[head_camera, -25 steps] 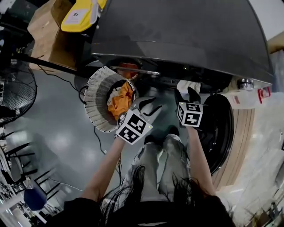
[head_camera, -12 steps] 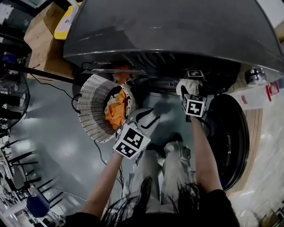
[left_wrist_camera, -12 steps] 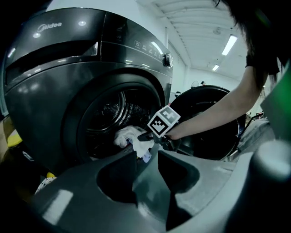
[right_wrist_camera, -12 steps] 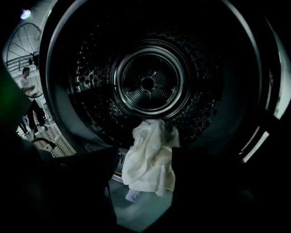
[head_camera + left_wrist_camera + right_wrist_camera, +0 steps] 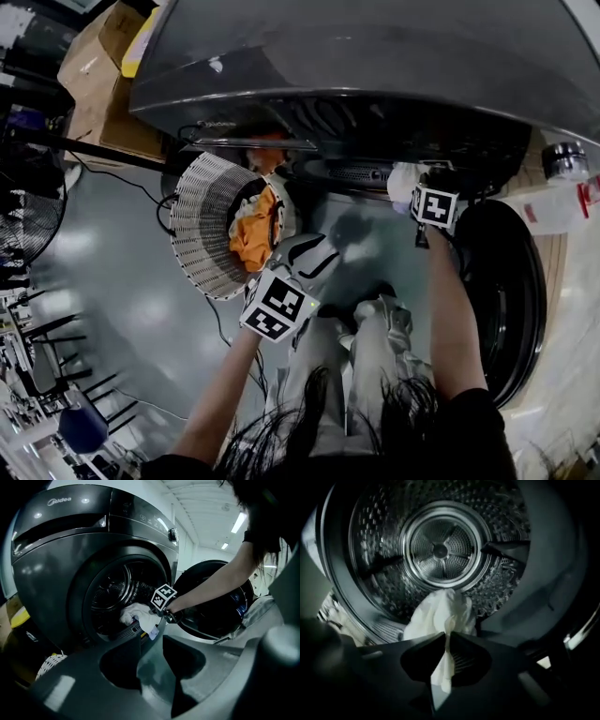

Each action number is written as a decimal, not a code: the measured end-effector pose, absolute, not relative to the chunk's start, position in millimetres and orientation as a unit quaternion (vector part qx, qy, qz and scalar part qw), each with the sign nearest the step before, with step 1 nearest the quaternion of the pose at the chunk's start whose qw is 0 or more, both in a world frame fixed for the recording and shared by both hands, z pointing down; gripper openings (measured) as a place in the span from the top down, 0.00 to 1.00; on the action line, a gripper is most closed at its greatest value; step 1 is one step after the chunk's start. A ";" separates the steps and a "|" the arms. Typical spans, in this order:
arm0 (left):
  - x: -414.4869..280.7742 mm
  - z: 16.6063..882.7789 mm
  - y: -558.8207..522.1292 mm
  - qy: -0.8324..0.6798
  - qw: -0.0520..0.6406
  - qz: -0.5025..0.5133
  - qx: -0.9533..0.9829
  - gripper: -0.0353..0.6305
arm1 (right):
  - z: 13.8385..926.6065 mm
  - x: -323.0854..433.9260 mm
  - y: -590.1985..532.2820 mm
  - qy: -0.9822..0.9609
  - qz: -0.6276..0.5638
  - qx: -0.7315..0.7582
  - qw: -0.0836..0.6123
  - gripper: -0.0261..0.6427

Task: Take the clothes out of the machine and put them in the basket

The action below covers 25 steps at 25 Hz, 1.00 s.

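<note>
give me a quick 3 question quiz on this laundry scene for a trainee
1. True or false: the basket is empty.
2. What is clamped in the right gripper? A) a white cloth B) a yellow bottle C) nothing
3. Fill in: the machine door stands ___.

Key: 1 false, an orange garment lies in it; 2 A, at the drum mouth; 3 open.

Pale brand name "Midea" (image 5: pixel 58 500) on the upper front of the dark washing machine (image 5: pixel 56 559).
</note>
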<state>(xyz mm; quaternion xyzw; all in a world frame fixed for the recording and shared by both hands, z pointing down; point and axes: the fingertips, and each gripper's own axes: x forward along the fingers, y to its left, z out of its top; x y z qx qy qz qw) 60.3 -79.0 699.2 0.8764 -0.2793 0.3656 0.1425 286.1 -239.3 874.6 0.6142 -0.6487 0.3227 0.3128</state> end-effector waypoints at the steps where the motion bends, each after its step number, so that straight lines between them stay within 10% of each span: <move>1: 57.8 697.8 -77.2 -0.281 0.146 0.368 0.874 0.72 | 865.8 279.9 -239.9 -0.662 0.325 0.609 0.292 0.88; 25: 51.1 552.8 -47.3 -0.246 0.131 0.377 0.883 0.67 | 526.7 180.3 -108.7 -0.798 0.323 0.502 0.078 0.88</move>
